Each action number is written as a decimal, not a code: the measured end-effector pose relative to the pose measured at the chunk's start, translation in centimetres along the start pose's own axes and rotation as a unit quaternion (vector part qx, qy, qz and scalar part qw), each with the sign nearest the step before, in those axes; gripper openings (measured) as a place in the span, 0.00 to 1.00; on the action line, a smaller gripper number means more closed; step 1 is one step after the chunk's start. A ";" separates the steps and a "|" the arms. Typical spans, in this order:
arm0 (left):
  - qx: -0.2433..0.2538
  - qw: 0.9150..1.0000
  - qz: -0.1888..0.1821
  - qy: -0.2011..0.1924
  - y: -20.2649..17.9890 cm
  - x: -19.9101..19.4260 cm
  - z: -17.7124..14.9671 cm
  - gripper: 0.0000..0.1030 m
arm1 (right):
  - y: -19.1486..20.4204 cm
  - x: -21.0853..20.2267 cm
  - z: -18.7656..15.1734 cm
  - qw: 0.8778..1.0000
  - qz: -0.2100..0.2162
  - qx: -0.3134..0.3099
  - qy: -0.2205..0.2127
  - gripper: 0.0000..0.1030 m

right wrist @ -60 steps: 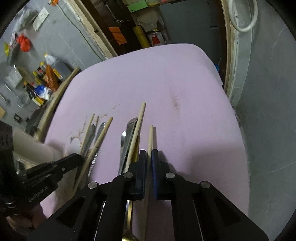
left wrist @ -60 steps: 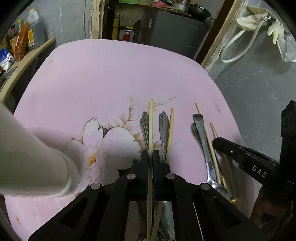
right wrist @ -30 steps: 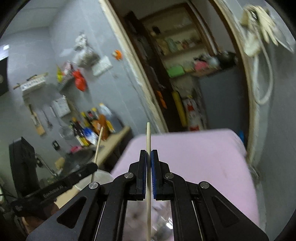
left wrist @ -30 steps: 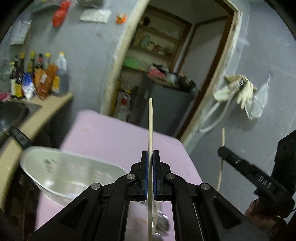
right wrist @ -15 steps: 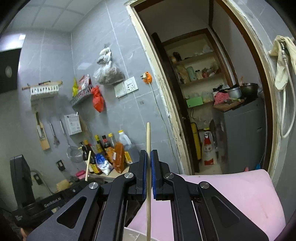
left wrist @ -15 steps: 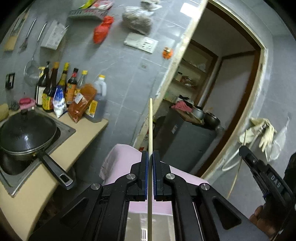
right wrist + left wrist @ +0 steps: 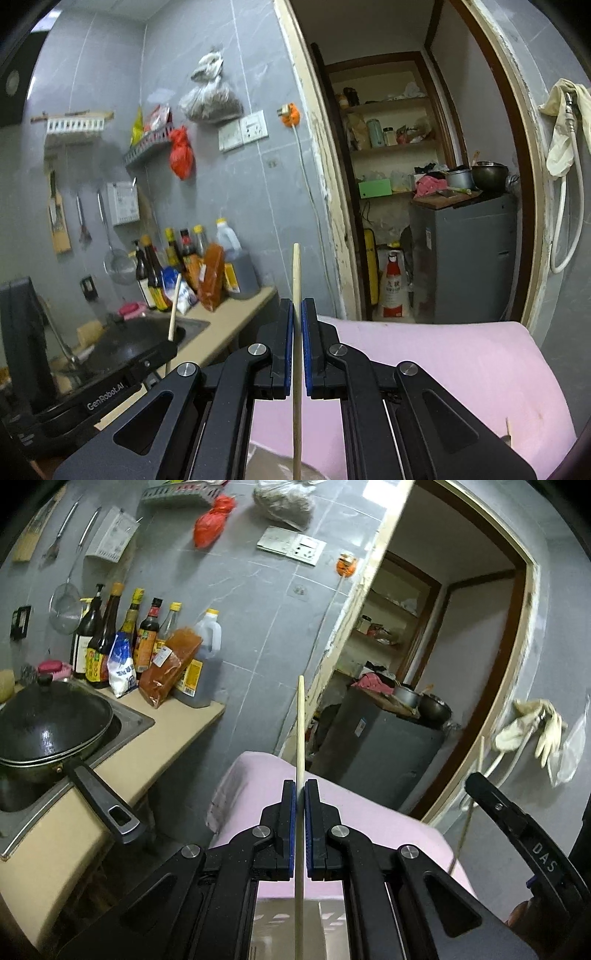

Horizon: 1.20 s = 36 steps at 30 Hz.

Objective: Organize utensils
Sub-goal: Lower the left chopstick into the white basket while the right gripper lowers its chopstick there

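Observation:
My left gripper (image 7: 300,792) is shut on a pale wooden chopstick (image 7: 300,720) that stands upright, tip up, above a metal holder (image 7: 295,928) seen below the jaws. My right gripper (image 7: 297,310) is shut on a second chopstick (image 7: 296,273), also upright. Each gripper shows in the other's view: the right one (image 7: 517,834) at the right edge with its chopstick (image 7: 480,753), the left one (image 7: 122,376) at lower left with its chopstick (image 7: 174,306). The other utensils on the table are out of view.
The pink table (image 7: 443,362) lies below and ahead. A counter (image 7: 155,738) at left holds a black wok (image 7: 51,723) and sauce bottles (image 7: 125,642). A doorway with a grey cabinet (image 7: 465,258) is behind. A hose and gloves (image 7: 532,723) hang at right.
Both grippers have lifted their chopsticks off the table and tilted them upright. The views swung from the tabletop up to the kitchen wall and doorway.

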<state>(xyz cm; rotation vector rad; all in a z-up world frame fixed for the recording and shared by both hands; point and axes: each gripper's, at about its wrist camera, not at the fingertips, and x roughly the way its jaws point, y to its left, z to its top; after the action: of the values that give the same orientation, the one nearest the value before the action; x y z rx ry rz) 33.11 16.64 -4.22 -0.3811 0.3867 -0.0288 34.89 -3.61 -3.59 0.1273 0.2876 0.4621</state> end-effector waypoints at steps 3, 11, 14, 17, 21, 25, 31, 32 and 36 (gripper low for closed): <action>0.016 1.000 -0.003 0.006 -0.1 0.5 -0.8 0.03 | 0.2 0.3 -0.6 1.000 -0.002 -0.007 0.011 0.03; 0.054 0.998 0.000 0.035 -0.3 0.5 -2.6 0.03 | 0.2 0.1 -1.8 0.999 0.000 -0.004 0.033 0.03; 0.064 0.997 0.002 0.043 -0.4 0.2 -3.0 0.03 | 0.1 -0.2 -1.9 0.999 0.007 0.003 0.037 0.03; 0.063 0.997 0.002 0.049 -0.3 0.0 -3.2 0.03 | -0.2 -0.3 -1.8 0.999 0.019 0.019 0.036 0.03; 0.043 0.998 -0.003 0.053 0.2 -0.4 -3.0 0.03 | -0.5 -0.5 -1.5 0.999 0.025 0.029 0.035 0.03; 0.016 0.998 -0.007 0.054 1.2 -1.0 -2.7 0.03 | -0.3 -0.6 -1.5 0.999 0.027 0.026 0.036 0.03; -0.012 0.998 -0.010 0.062 2.2 -1.6 -2.2 0.03 | -0.1 -1.1 -1.9 0.998 0.028 0.026 0.042 0.03; -0.016 0.998 -0.010 0.064 2.3 -1.6 -2.2 0.03 | -0.2 -1.3 -2.0 0.998 0.028 0.026 0.042 0.04; -0.014 0.998 -0.011 0.066 2.3 -1.7 -1.9 0.03 | -0.1 -1.9 -2.1 0.998 0.028 0.029 0.042 0.04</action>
<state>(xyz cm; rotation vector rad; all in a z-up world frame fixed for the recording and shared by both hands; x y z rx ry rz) 30.69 18.27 -6.04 -0.4123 0.5138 -0.0705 32.67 -4.50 -5.11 0.1731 0.3808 0.5158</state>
